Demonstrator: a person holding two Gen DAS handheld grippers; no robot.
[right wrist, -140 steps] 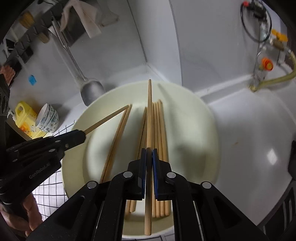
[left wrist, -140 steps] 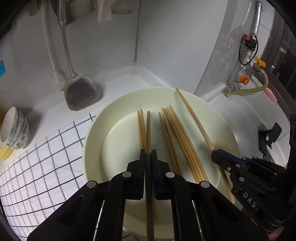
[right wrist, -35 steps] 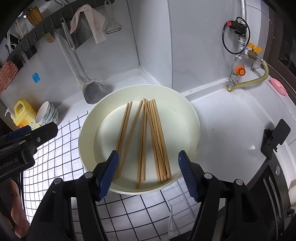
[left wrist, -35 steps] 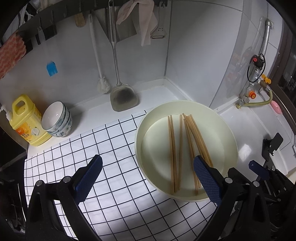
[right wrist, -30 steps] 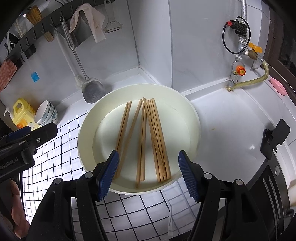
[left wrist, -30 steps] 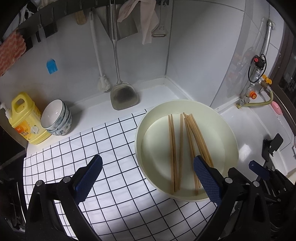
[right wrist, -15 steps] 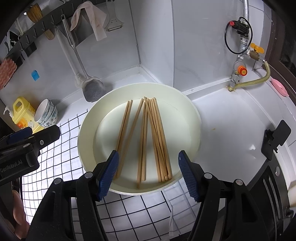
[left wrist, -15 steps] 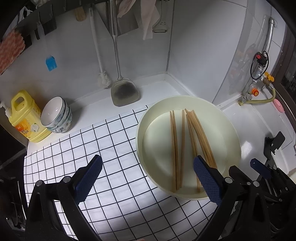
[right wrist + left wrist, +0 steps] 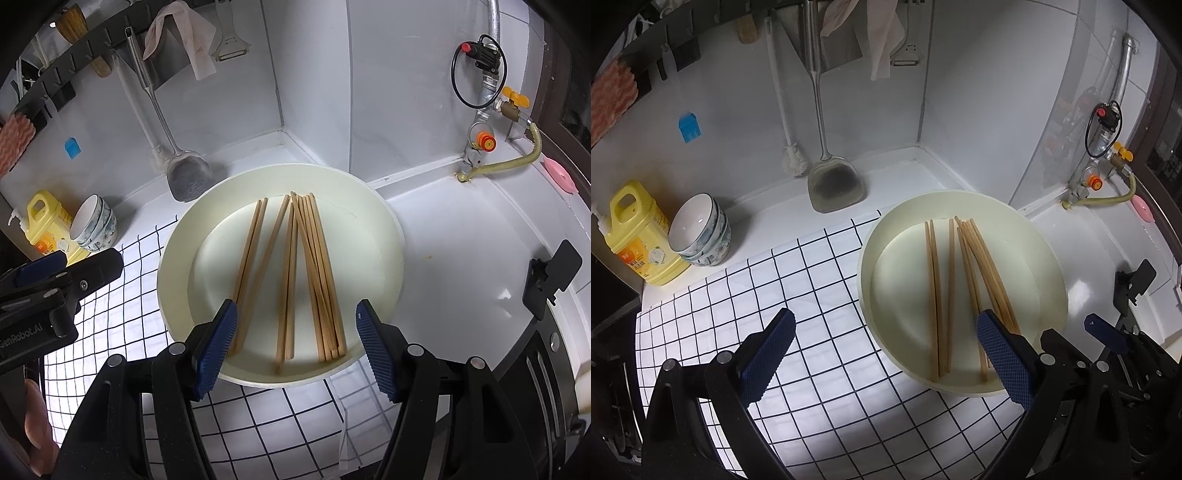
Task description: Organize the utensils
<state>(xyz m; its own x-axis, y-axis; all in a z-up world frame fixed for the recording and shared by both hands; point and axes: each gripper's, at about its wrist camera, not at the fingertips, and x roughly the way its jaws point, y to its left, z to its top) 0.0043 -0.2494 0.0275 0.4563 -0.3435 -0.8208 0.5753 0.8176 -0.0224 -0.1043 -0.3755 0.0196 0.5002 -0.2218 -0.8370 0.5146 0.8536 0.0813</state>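
Desk [image 9: 1089, 254]: white, with a checked mat [image 9: 820, 280] on its left part.
Basin [image 9: 391, 236]: cream, round, on the desk, partly over the mat's edge.
Chopsticks [image 9: 314, 266]: wooden, all lying flat inside the basin, roughly parallel; a tight bunch on the right, looser ones to the left.
Left tongs [image 9: 884, 354]: spread wide, nothing between the pads, above the mat and the basin's near rim.
Right tongs [image 9: 293, 349]: spread wide, empty, above the basin's near rim.
Bowls [image 9: 701, 232]: stacked beside a yellow bottle [image 9: 639, 236], far left.
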